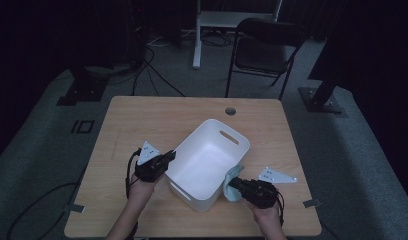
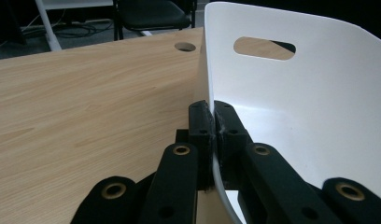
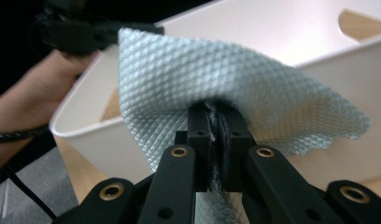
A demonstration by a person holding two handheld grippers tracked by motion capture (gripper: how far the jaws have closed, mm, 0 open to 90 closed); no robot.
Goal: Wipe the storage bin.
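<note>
Black left tool [image 2: 213, 140] pinches the bin [image 1: 208, 161] wall, jaws closed either side of its rim. Right tool [image 3: 219, 140] clamps a pale blue cloth [image 3: 216, 84] against the bin's near corner, mid-tabletop [image 1: 142, 120]

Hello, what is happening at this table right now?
A person works with two handheld grippers. The left gripper is clamped on the side wall of a white plastic bin on the wooden table. The right gripper pinches a light blue cloth at the bin's near rim.
</note>
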